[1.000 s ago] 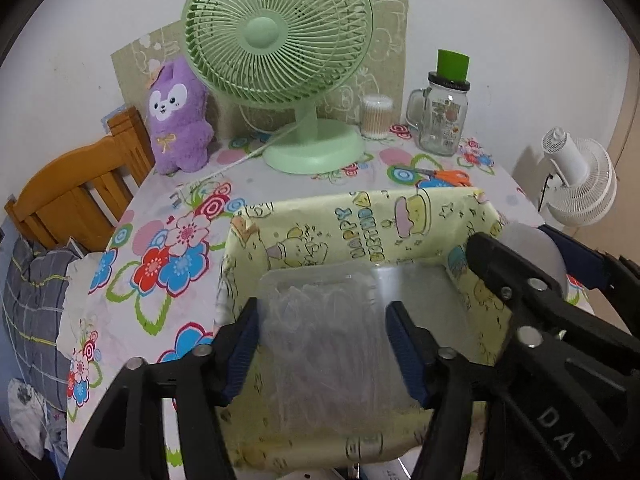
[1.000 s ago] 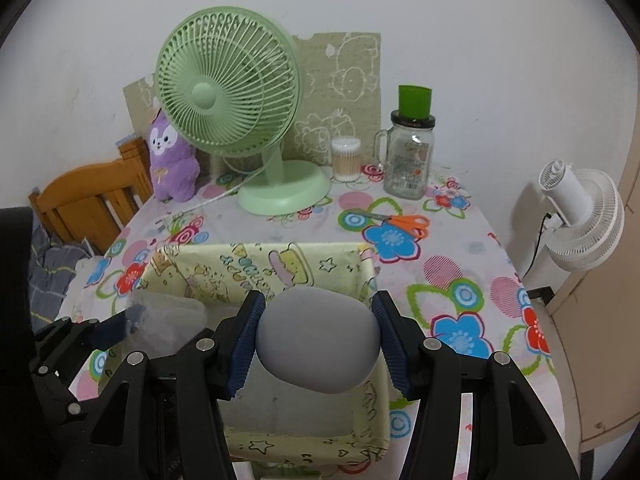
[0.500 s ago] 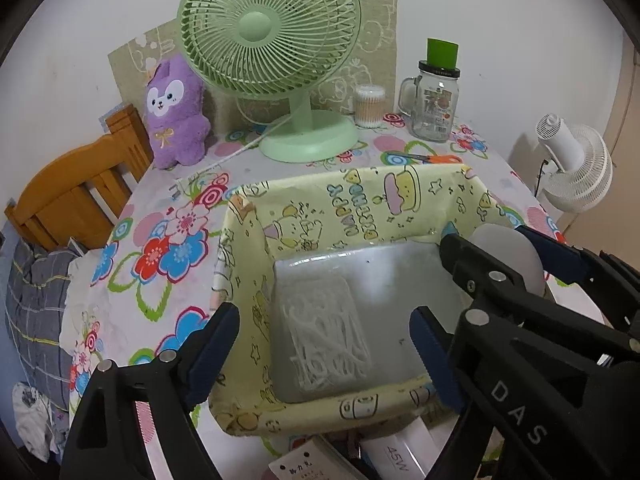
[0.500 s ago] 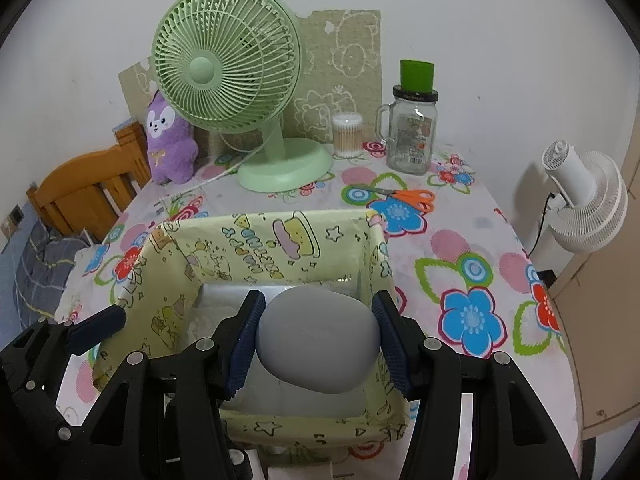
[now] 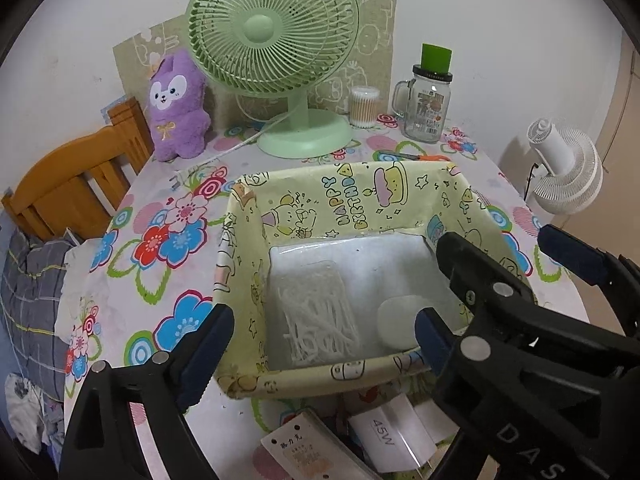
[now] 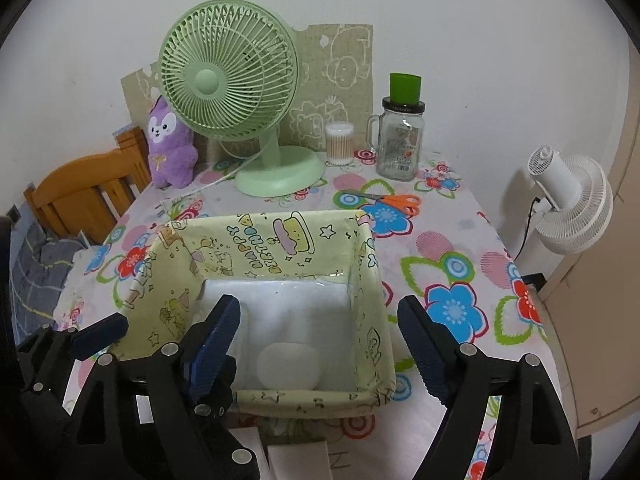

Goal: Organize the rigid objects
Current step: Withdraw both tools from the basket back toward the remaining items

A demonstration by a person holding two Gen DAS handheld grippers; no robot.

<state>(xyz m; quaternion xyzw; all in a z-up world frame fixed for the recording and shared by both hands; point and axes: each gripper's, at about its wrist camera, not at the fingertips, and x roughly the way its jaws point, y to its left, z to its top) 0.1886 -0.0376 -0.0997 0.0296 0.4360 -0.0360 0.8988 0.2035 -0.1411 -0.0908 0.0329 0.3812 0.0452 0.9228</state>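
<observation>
A yellow cartoon-print storage box (image 5: 352,196) (image 6: 260,244) stands on the flowered table. Inside it lie a clear plastic case of white picks (image 5: 316,316) on the left and a rounded white-grey object (image 5: 398,326) (image 6: 288,366) at the front right. My left gripper (image 5: 324,344) is open and empty above the box's near wall. My right gripper (image 6: 320,336) is open and empty above the rounded object, and its arm shows at the right of the left wrist view (image 5: 520,320).
Behind the box stand a green desk fan (image 6: 240,92), a purple plush toy (image 6: 170,144), a cotton-swab tub (image 6: 340,142) and a glass jar with green lid (image 6: 400,140). Orange scissors (image 6: 394,202) lie nearby. White packages (image 5: 384,436) sit at the near edge. A wooden chair (image 5: 76,184) stands left.
My left gripper opened and let the clear case fall into the box, then drew back. My right gripper opened and dropped the rounded object into the box beside it.
</observation>
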